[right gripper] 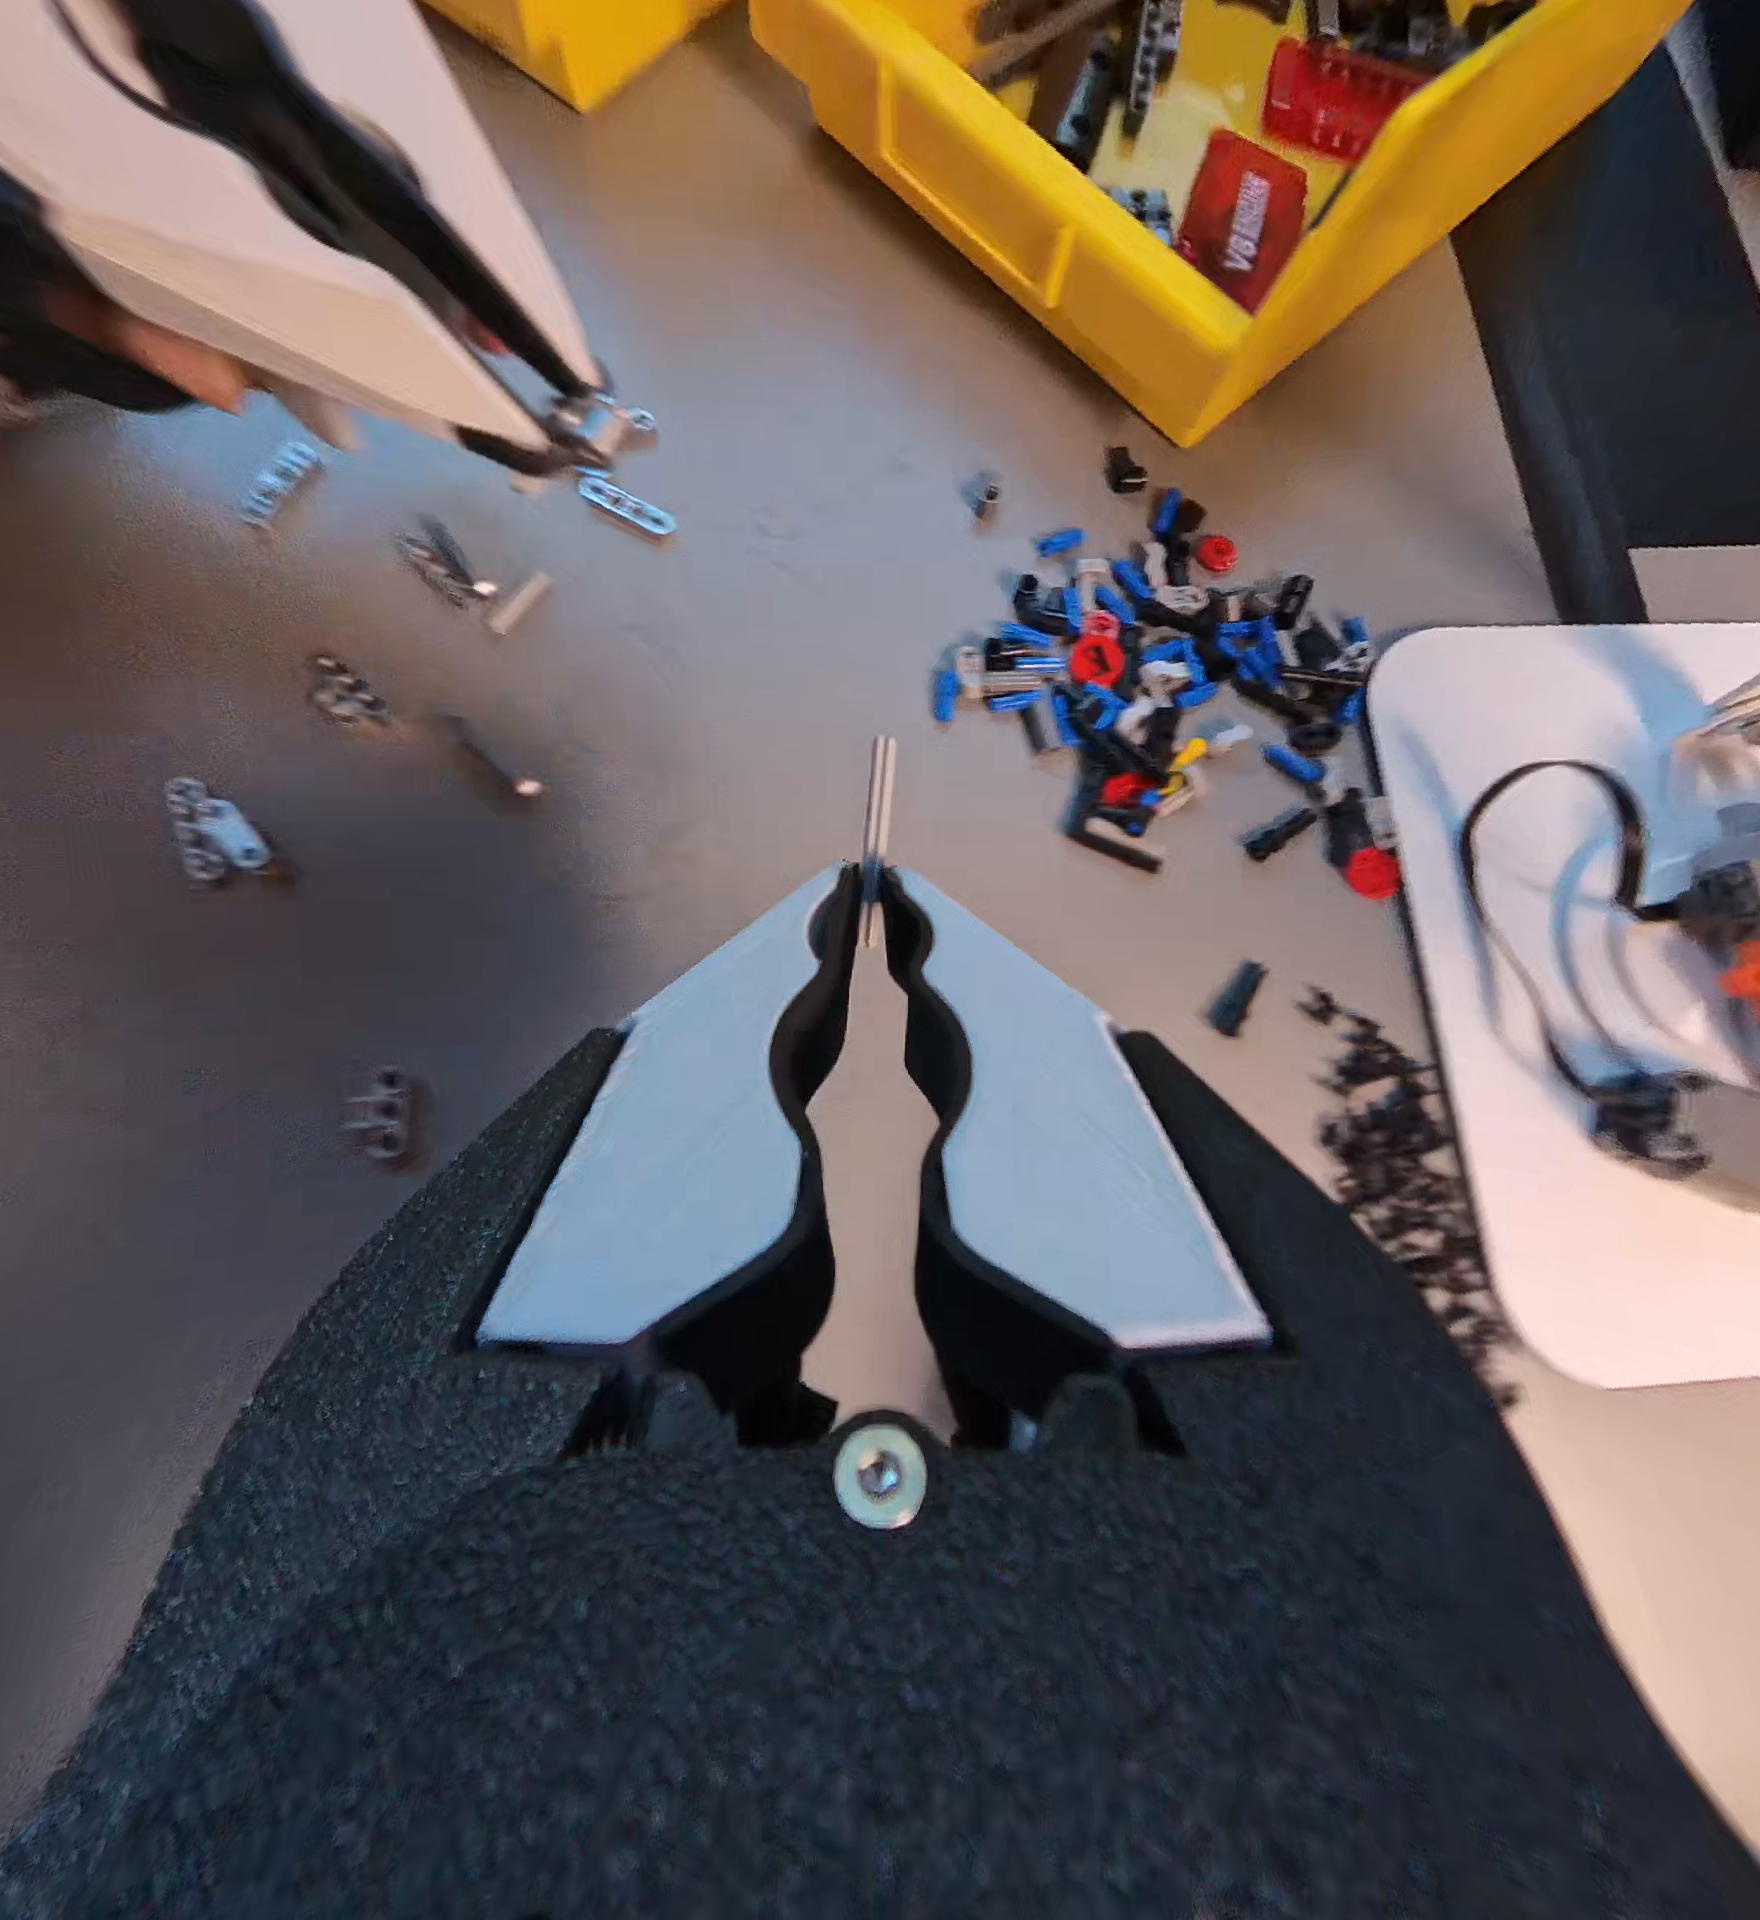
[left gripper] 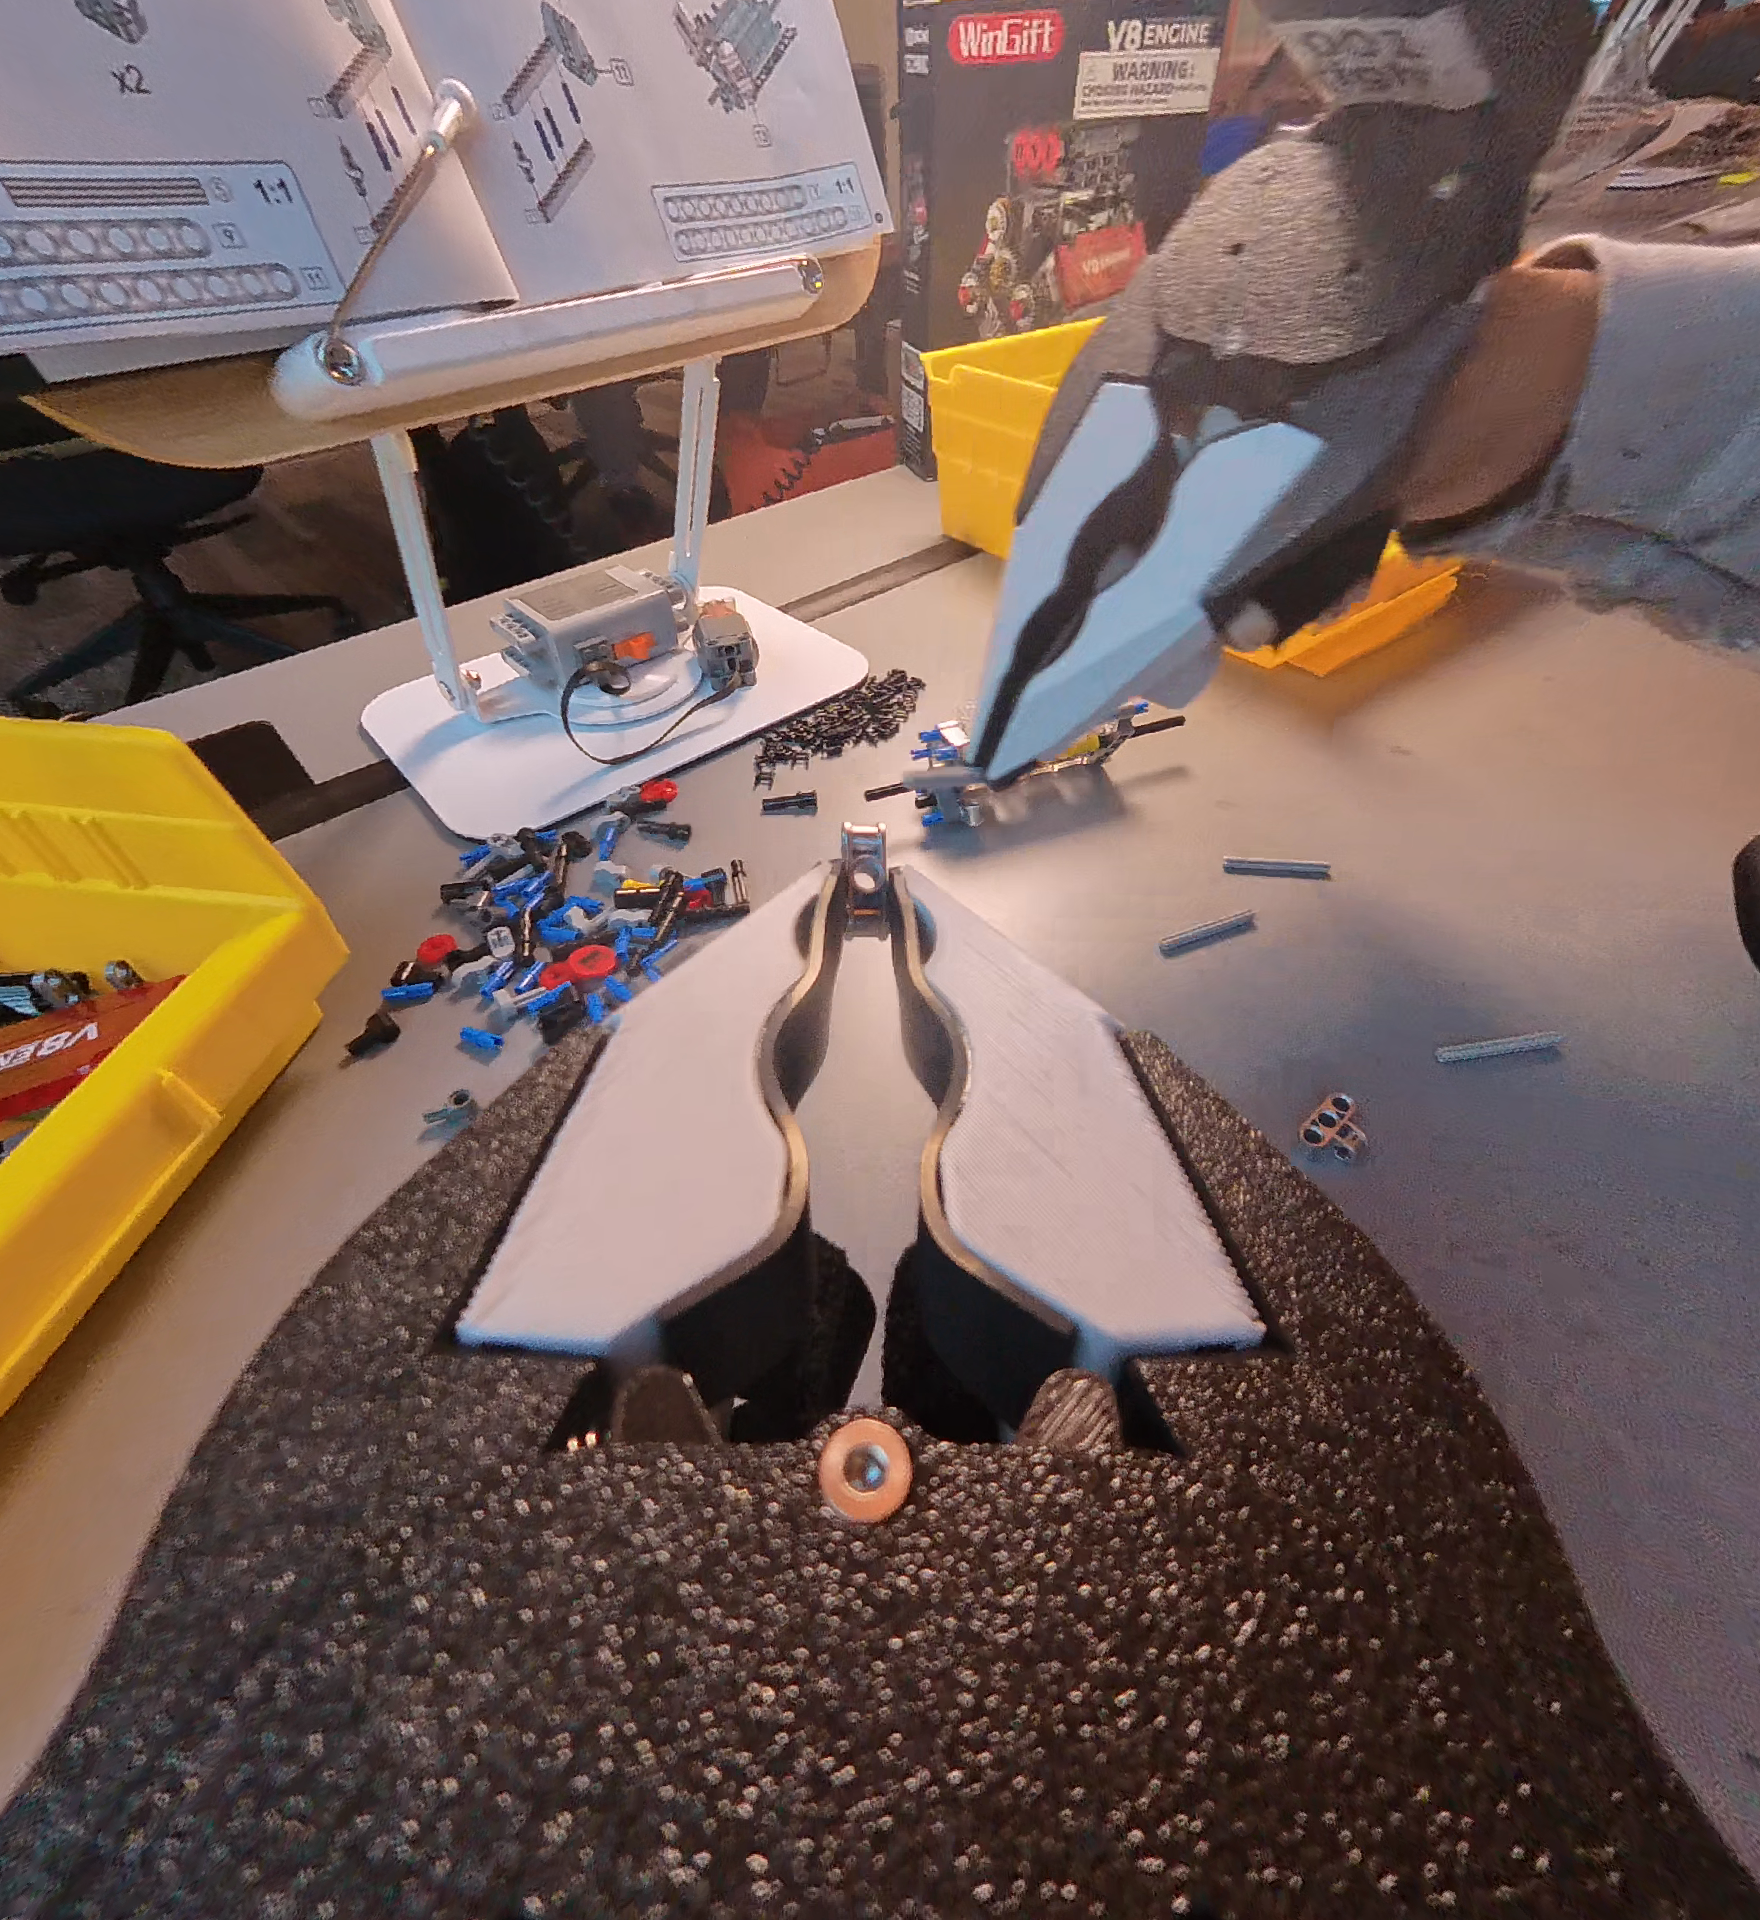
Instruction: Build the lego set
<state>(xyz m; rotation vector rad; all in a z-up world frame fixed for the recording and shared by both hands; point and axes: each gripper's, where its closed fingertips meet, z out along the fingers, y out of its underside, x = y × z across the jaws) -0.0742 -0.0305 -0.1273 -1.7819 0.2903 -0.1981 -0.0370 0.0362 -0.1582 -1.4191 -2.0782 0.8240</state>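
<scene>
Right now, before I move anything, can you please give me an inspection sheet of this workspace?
Surface: grey table, small parts scattered on it.
Held things: grey connector; thin axle.
Clutter: mixed pin pile, black pins, loose axles, yellow bin with parts.
Grippers: left hand-held gripper shut on connector; right hand-held gripper shut on axle.
Cables: black cable looped beside battery box on stand base.
Surroundings: instruction sheets, product box, office chair.

office workbench | desk chairs point(left gripper: 117, 540) | yellow parts bins point(left gripper: 76, 987)
</scene>
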